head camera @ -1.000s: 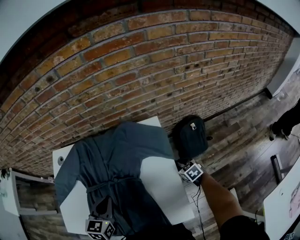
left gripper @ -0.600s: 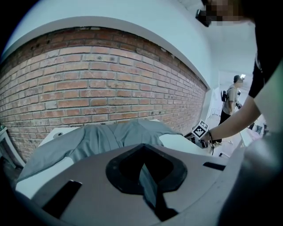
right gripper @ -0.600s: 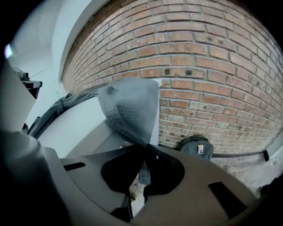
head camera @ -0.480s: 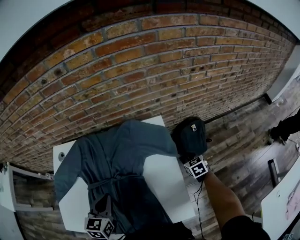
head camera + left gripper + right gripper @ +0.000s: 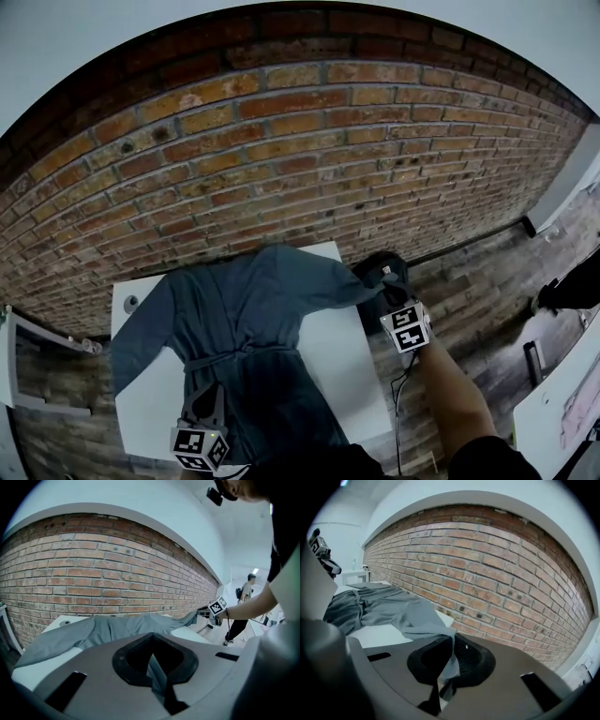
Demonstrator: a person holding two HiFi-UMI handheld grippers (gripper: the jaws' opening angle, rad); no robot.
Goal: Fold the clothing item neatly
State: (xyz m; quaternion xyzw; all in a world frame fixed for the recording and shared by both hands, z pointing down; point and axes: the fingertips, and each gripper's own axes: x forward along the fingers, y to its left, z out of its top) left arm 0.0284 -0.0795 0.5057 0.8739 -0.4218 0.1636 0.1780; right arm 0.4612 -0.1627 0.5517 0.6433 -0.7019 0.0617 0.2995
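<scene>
The grey garment on the table is clamped by the left hand-held gripper, jaws closed; at two o'clock its sleeve is held by the right hand-held gripper.

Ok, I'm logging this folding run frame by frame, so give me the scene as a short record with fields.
garment: grey-blue robe with waist tie, spread on the white table
left gripper: shut on robe's near hem
right gripper: shut on sleeve end, held out past the table edge
floor: black backpack beside the table
behind: brick wall
</scene>
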